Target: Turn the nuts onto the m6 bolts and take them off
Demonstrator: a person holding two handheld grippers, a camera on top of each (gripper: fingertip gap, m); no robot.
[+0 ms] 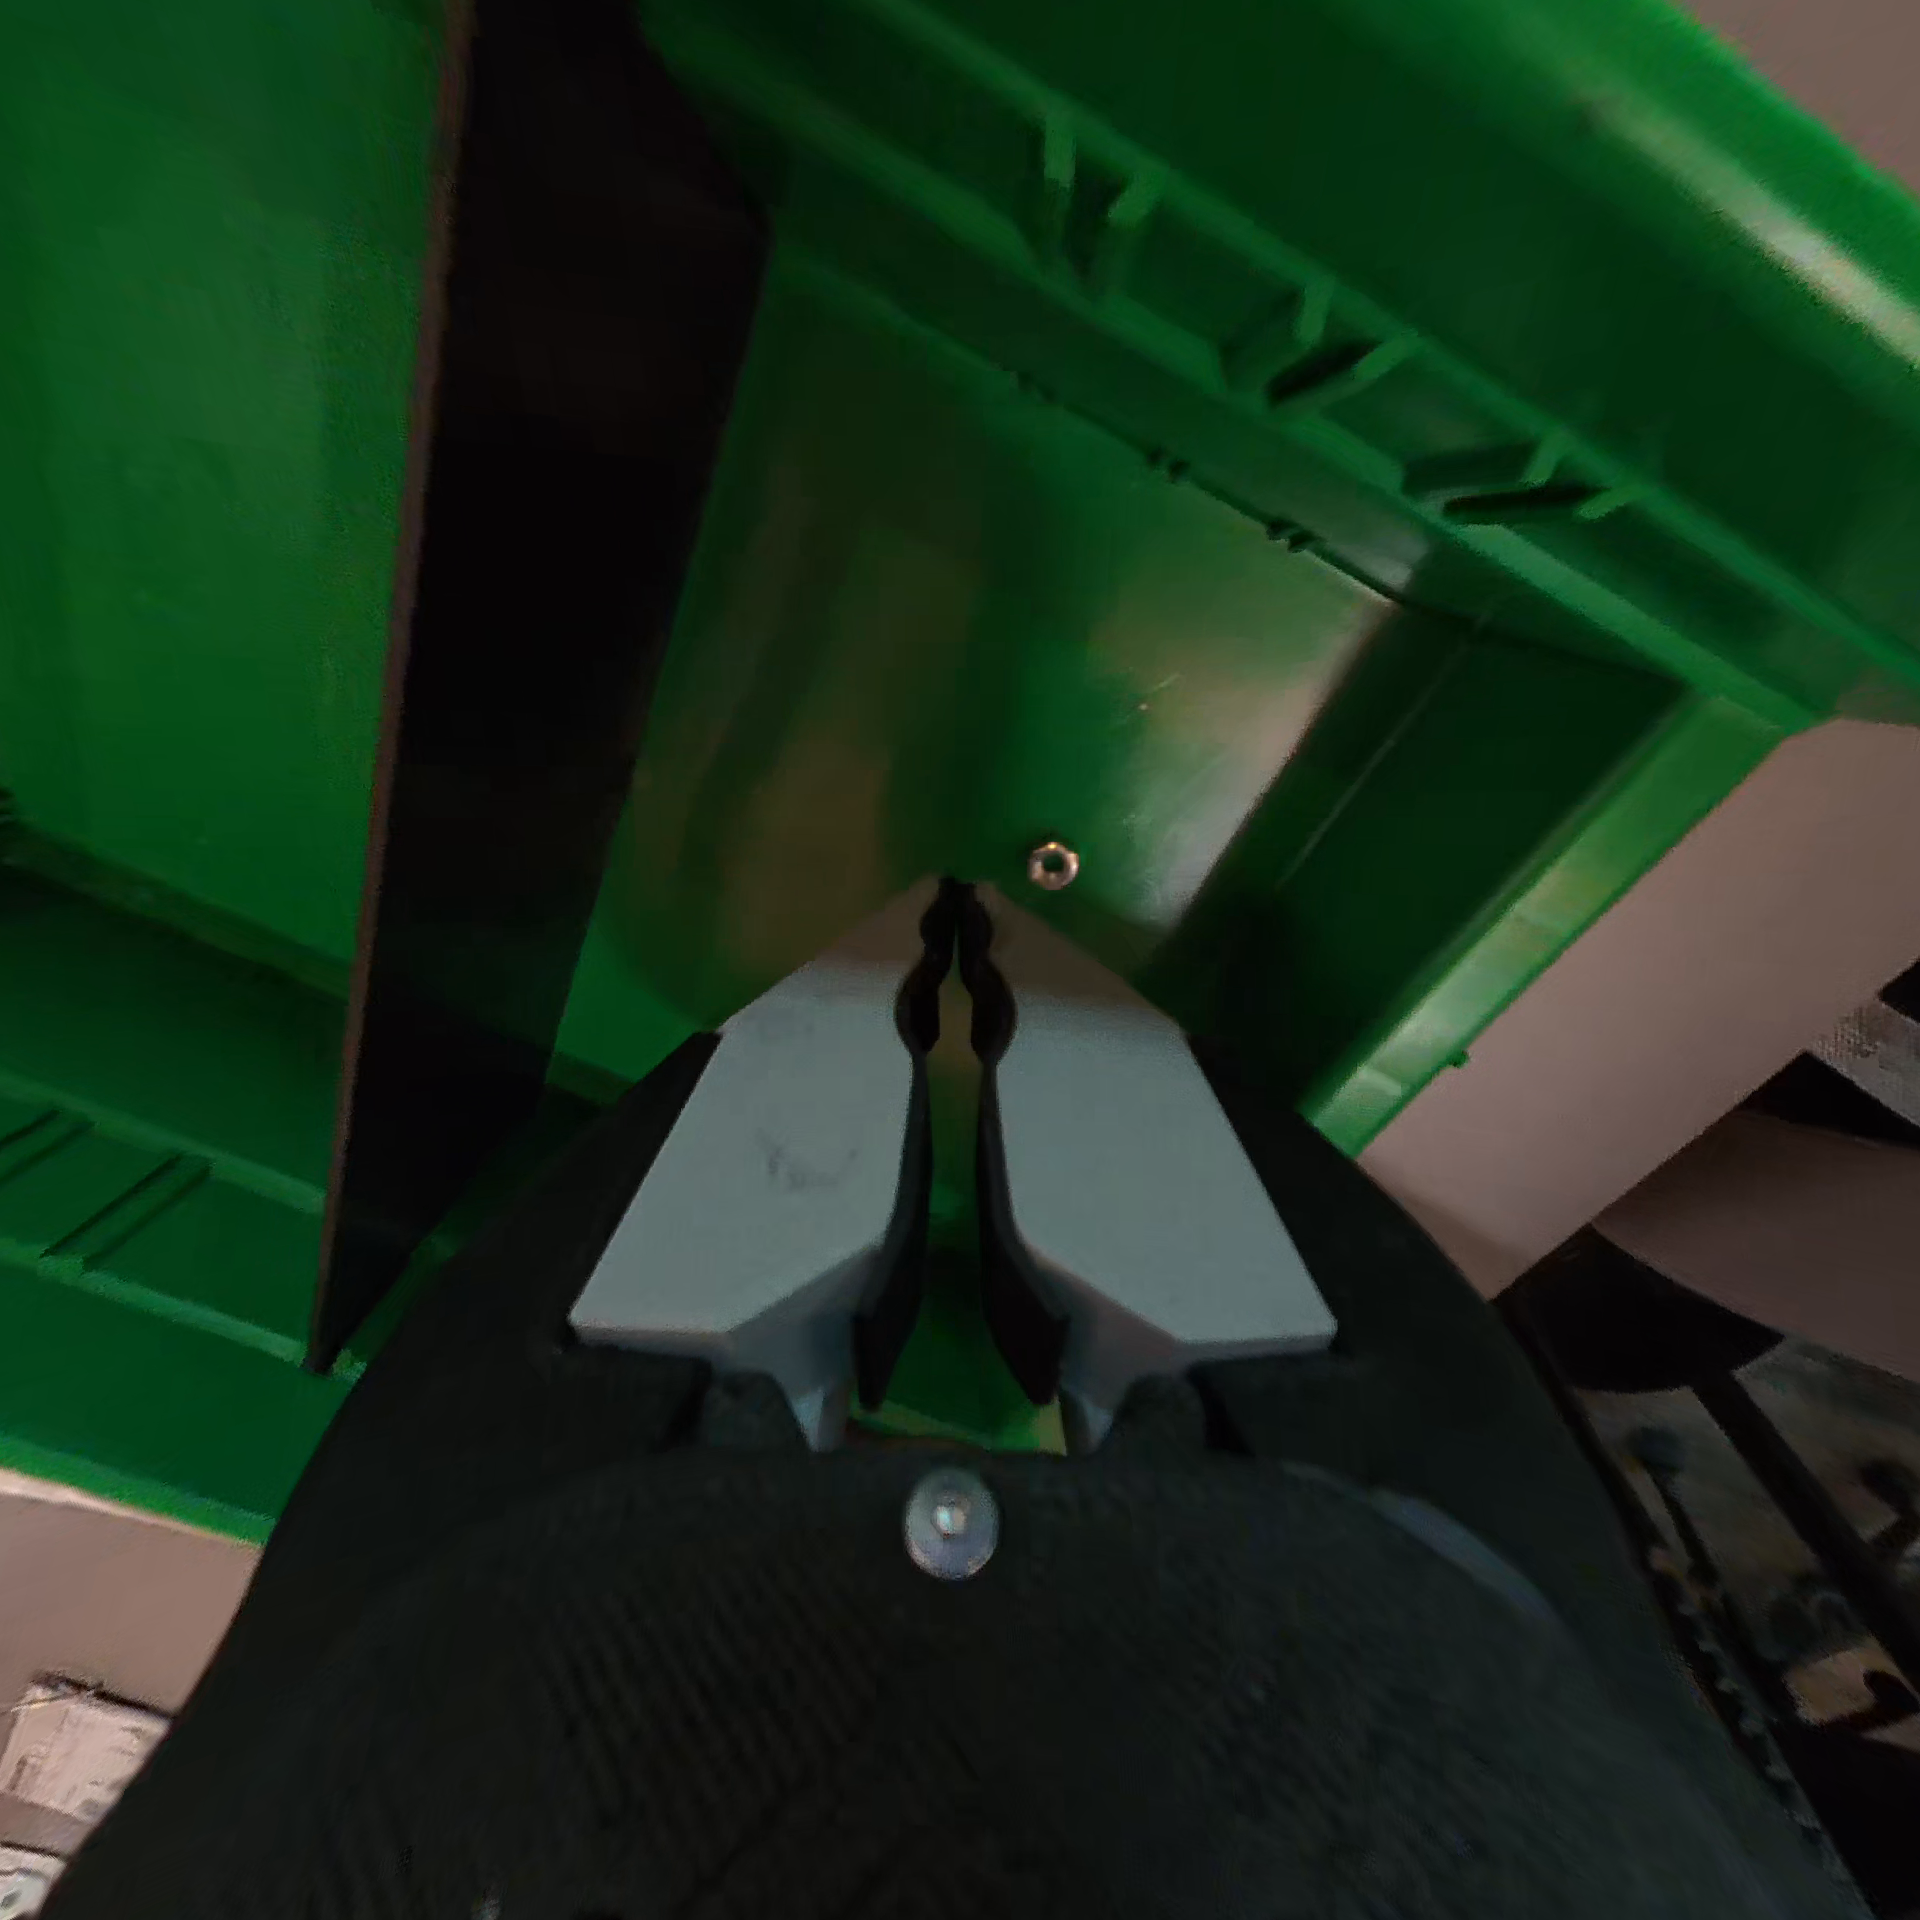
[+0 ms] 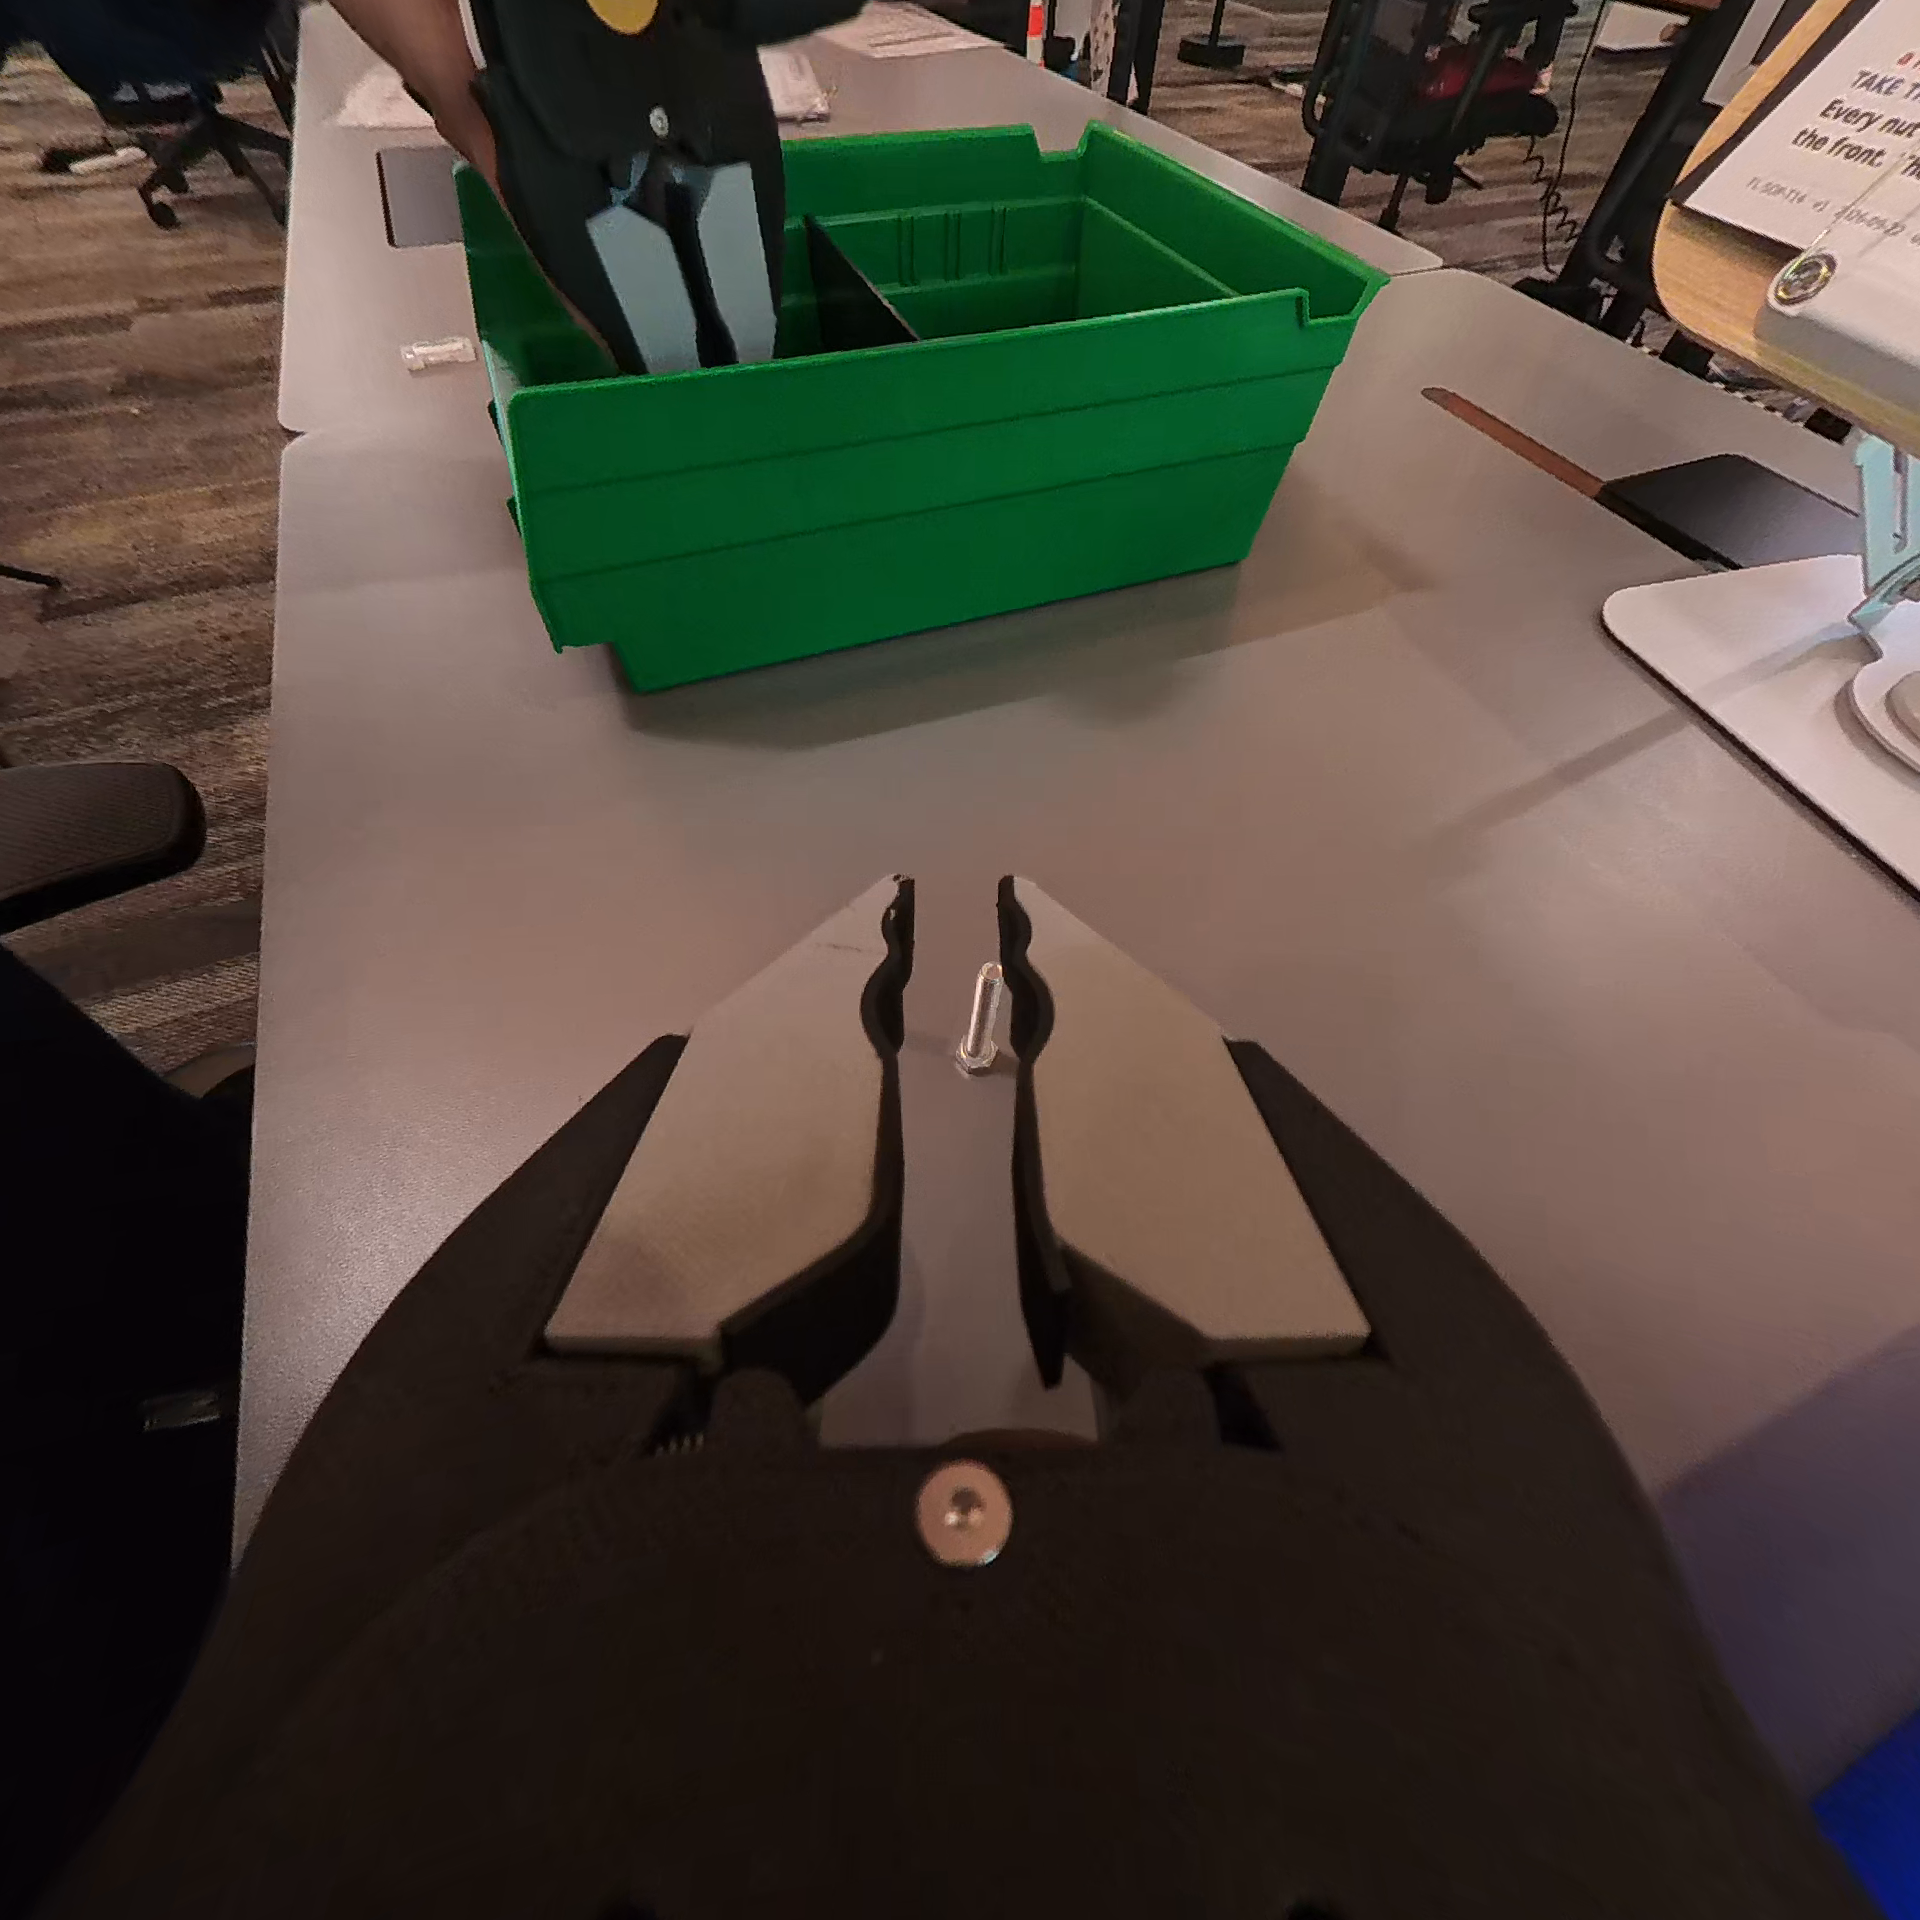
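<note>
My left gripper (image 1: 954,896) is shut and empty, its tips down on the floor of a green bin (image 1: 1143,644). A small silver nut (image 1: 1052,863) lies on the bin floor just right of the tips, apart from them. In the right wrist view the left gripper (image 2: 675,270) reaches into the bin's (image 2: 914,520) left compartment, its tips hidden behind the wall. My right gripper (image 2: 954,896) is open low over the grey table. A silver bolt (image 2: 977,1018) stands on its head between the fingers, close to the right one, not gripped.
A black divider (image 1: 540,623) splits the bin; it also shows in the right wrist view (image 2: 857,286). A second bolt (image 2: 436,351) lies on the table left of the bin. A white stand base (image 2: 1766,675) and a sign are at the right. A chair armrest (image 2: 94,831) is at the left. Across from one pair of fingers to the other is roughly 25 cm.
</note>
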